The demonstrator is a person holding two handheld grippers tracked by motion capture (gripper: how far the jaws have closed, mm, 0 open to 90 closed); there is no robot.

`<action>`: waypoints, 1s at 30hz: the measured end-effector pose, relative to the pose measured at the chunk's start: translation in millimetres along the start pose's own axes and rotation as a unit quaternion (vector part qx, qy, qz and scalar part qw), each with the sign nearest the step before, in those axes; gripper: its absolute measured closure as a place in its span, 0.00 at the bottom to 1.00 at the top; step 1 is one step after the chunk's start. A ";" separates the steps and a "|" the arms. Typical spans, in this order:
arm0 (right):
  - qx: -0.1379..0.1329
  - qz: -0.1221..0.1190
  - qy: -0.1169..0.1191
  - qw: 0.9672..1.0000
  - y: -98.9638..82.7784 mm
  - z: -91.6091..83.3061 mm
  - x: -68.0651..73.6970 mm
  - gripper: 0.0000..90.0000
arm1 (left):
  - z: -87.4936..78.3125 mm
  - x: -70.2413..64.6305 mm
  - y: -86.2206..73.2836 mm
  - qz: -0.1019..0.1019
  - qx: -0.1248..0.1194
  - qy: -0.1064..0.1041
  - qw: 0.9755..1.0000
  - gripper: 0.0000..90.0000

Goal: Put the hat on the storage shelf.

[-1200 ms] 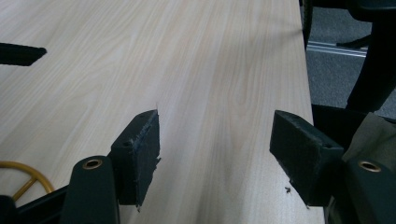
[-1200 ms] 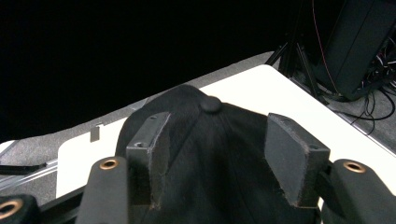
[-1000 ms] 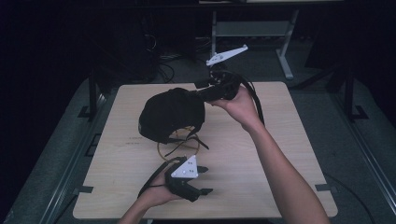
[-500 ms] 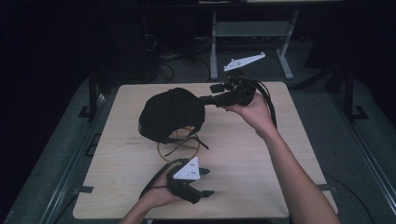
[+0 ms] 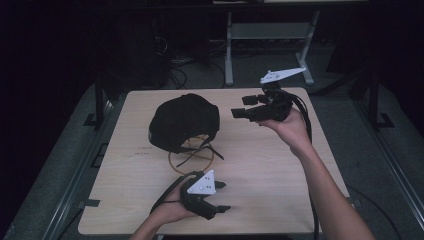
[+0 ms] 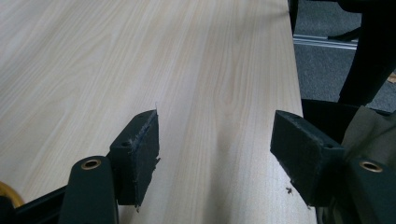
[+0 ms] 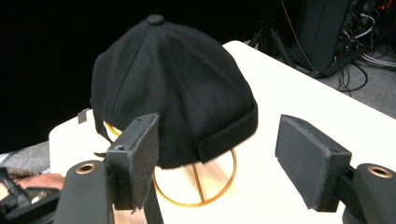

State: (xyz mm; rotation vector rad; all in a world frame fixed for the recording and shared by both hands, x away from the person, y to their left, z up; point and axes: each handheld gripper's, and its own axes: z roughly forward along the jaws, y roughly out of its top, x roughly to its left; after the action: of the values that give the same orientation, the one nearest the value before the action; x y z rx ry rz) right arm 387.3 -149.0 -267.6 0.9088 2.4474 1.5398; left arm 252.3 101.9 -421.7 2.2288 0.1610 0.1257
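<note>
A black cap (image 5: pixel 182 120) sits on a gold wire stand (image 5: pixel 192 157) at the centre left of the wooden table (image 5: pixel 280 170). My right gripper (image 5: pixel 242 107) hovers to the right of the cap and points at it. It is open, its jaws have just been opening, and nothing lies between them. In the right gripper view the cap (image 7: pixel 173 88) and the stand (image 7: pixel 205 186) lie beyond that gripper (image 7: pixel 218 128). My left gripper (image 5: pixel 222 197) rests near the table's front edge, open and pointing right. Bare tabletop lies beneath that gripper (image 6: pixel 215 126).
A metal shelf frame (image 5: pixel 270 30) stands on the floor behind the table, with cables (image 5: pixel 175 55) and dark equipment to its left. Black straps (image 5: pixel 210 150) hang from the cap over the stand's ring. Metal rails (image 5: pixel 75 165) run along the table's left side.
My right gripper has drawn back to the right, away from the cap, and sunk slightly, with its jaws wider apart. The left gripper and the cap have stayed put.
</note>
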 end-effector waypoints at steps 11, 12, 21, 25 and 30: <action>-0.009 0.017 -0.015 1.000 -31.1 -26.9 -11.0 0.29 | 1.4 -1.3 -0.1 -0.003 0.001 0.001 1.000 0.34; -0.010 0.018 -0.017 1.000 -33.9 -29.2 -11.6 0.29 | 1.4 -1.3 0.0 -0.002 0.001 0.002 1.000 0.34; -0.017 0.030 -0.026 0.999 -55.8 -51.9 -14.8 0.27 | 1.2 -1.2 0.5 0.003 0.005 0.003 1.000 0.32; -0.011 0.035 -0.031 0.999 -68.5 -60.6 -15.9 0.25 | 1.2 -1.4 0.6 0.000 0.006 0.003 1.000 0.32; -0.011 0.039 -0.039 0.998 -85.7 -71.8 -17.0 0.24 | 2.2 -2.1 0.7 -0.002 0.004 0.003 1.000 0.32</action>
State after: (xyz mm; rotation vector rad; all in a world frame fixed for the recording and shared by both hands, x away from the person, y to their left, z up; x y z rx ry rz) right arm 336.3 -240.7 -309.8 1.0511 2.3630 1.5231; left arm 250.6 99.4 -422.6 2.2362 0.1704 0.1296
